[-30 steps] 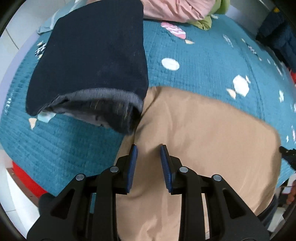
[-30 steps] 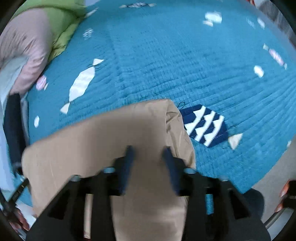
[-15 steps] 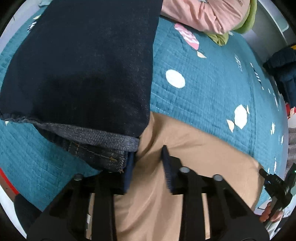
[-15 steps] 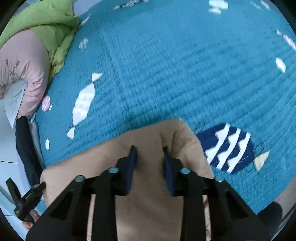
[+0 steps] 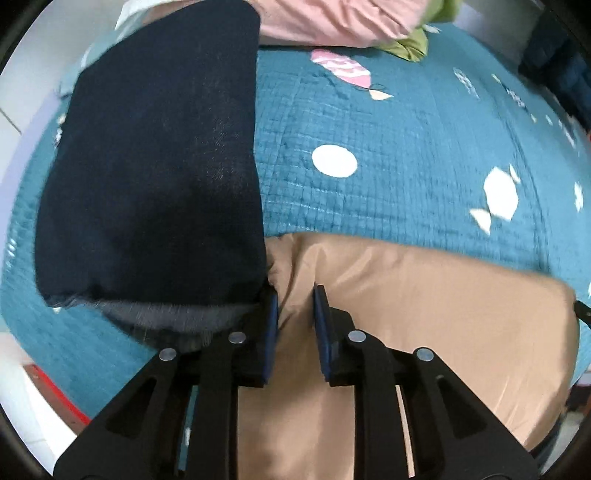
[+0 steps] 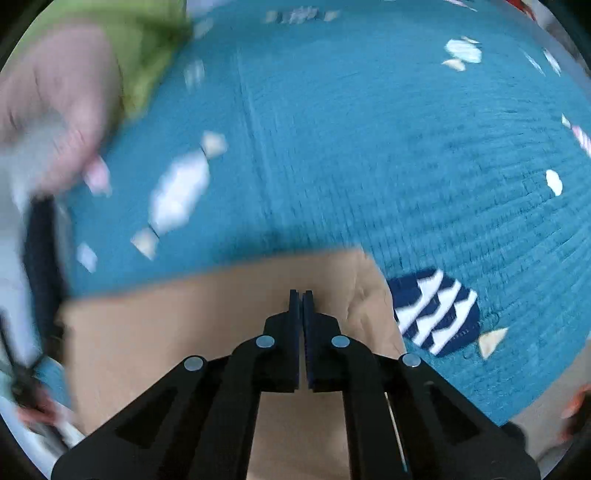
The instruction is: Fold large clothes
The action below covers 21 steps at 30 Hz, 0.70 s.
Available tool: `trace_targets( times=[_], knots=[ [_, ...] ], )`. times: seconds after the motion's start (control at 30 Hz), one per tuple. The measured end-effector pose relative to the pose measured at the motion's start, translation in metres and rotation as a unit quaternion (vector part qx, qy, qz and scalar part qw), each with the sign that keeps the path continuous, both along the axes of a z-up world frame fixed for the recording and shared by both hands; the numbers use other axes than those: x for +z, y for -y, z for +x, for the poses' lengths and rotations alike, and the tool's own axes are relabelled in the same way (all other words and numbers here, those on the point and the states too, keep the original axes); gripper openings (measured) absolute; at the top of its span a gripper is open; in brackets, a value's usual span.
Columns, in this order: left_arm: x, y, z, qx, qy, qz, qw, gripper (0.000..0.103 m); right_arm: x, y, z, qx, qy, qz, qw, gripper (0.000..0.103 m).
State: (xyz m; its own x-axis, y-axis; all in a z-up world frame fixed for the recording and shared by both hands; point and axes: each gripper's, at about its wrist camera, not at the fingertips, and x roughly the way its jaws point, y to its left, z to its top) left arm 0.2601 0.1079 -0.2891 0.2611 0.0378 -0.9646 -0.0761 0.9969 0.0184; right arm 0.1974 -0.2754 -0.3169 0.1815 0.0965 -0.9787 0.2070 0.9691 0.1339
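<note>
A tan garment [image 5: 424,314] lies folded flat on the teal quilt [image 5: 406,129]. My left gripper [image 5: 294,295] points down at the garment's left end, right beside the folded navy jeans [image 5: 155,177]. Its pads stand a narrow gap apart, with a raised crease of tan cloth pinched between them. In the right wrist view the same tan garment [image 6: 184,332] stretches leftward under my right gripper [image 6: 301,293]. That gripper's pads are pressed together, tips down on the cloth near its right end.
Pink clothing [image 5: 332,18] and a green piece [image 5: 413,44] are heaped at the far side of the bed. A navy patch with white stripes [image 6: 436,314] is printed on the quilt [image 6: 369,147] just right of the garment. The bed's near left edge shows red trim [image 5: 55,395].
The right jaws went from wide apart to fully together over the tan cloth. The left jaws narrowed, and that gripper came down close against the jeans' edge.
</note>
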Motion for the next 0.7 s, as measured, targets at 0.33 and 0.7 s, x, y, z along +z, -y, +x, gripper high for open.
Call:
trace_targets(
  times=[0.33,0.7],
  knots=[
    [0.057,-0.002,-0.061,-0.03,0.034,-0.003,0.999,0.032,0.061,0.003,-0.061,-0.026,0.043,0.025,0.998,0.004],
    [-0.033,-0.043,-0.134,0.022,-0.081,-0.03,0.996,0.031,-0.016,-0.009,-0.122,-0.048,-0.051,0.051,0.996,0.0]
  ],
)
